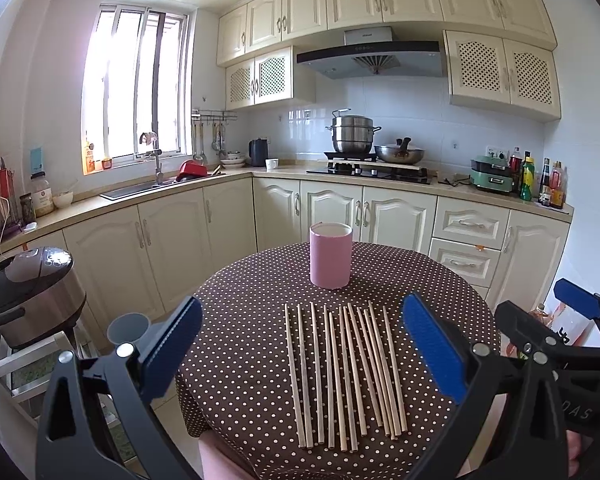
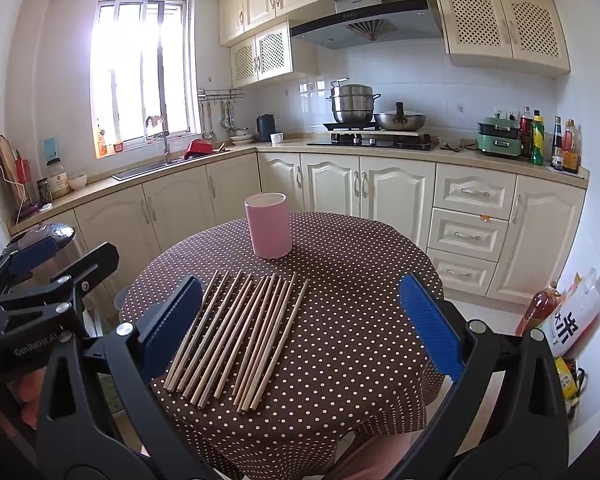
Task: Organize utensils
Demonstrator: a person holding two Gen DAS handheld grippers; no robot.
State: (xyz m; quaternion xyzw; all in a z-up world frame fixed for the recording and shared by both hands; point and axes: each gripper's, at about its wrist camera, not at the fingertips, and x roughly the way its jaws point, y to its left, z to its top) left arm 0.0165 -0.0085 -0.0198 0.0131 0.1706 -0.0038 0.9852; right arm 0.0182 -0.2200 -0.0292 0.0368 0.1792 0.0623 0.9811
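Left tool [image 1: 300,356] spread wide, nothing between its blue pads [image 1: 434,348], held above the near edge of the tabletop [image 1: 236,344]. Right tool [image 2: 298,326] likewise wide open and empty, pads [image 2: 428,326] well apart, hanging over the near side of the same tabletop. Each tool visible from the other's camera: right tool [image 1: 556,328] at the right edge of the left wrist view, left tool [image 2: 40,280] at the left edge of the right wrist view, both off the side of the cloth.

Below and ahead of the tools, a row of wooden chopsticks [image 1: 340,376] lying flat on the brown, white-dotted cloth, side by side, roughly parallel, some touching or crossing slightly near the right of the bunch. In the right wrist view, same chopsticks [image 2: 236,336] slanting away toward the upper right, nearer the left pad.

Beyond the chopsticks, a pink cylindrical cup [image 1: 331,255] standing upright on the cloth, apart from the sticks, open top; contents not visible. Same cup [image 2: 268,225] left of centre in the right wrist view.

Further out: cream kitchen cabinets [image 1: 396,216], a stove with a steel pot [image 1: 352,134] and a wok [image 1: 399,153], a sink [image 1: 140,190] under the window, a rice cooker [image 1: 32,292] low at the left.
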